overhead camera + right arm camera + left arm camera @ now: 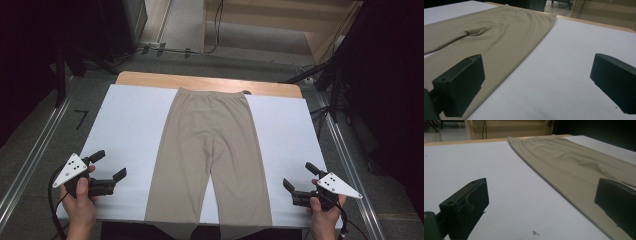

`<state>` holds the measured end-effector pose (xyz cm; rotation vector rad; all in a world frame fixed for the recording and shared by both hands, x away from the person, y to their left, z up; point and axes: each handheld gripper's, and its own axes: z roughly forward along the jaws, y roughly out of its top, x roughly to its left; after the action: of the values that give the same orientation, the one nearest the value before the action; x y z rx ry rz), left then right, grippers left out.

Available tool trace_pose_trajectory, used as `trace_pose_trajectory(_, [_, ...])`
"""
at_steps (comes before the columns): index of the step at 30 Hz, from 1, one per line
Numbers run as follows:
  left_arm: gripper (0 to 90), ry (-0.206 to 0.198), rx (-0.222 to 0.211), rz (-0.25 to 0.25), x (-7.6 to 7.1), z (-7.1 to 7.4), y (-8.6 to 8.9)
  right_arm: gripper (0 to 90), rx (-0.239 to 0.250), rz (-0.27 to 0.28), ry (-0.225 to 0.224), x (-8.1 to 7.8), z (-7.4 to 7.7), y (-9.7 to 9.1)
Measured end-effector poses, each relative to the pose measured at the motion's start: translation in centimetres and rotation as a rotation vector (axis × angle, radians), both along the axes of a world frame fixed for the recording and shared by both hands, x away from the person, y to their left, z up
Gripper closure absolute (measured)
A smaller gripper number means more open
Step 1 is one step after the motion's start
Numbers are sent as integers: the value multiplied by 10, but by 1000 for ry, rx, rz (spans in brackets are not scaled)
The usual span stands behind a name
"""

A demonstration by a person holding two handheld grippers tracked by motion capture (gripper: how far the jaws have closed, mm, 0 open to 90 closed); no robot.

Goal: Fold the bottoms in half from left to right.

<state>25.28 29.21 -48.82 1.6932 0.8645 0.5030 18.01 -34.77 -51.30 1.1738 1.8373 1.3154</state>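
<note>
While the beige trousers [210, 150] lie flat down the middle of the white sheet [130, 125], we see their long axis running straight away from us: the waistband sits at the far end, near the bare wooden edge of the table [150, 77], and the two legs point back toward us, their hems hanging over the near edge. The legs part below the crotch, leaving a narrow wedge of white between them. We can read no brand, label or writing on the cloth. Our left gripper [111, 166] rests over the sheet left of the trousers, jaws spread wide and gripping nothing; our right gripper [298, 176] mirrors it on the other side, likewise released and apart from the cloth.
</note>
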Motion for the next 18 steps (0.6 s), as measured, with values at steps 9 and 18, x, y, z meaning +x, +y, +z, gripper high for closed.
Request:
trace_pose_trajectory(9, [0, -22, 23, -11, 7, 22, -18, 0, 11, 43, 8, -1, 8, 5])
trace_pose_trajectory(18, [0, -29, 12, -50, 24, 41, -36, 0, 25, 41, -34, -5, 17, 16])
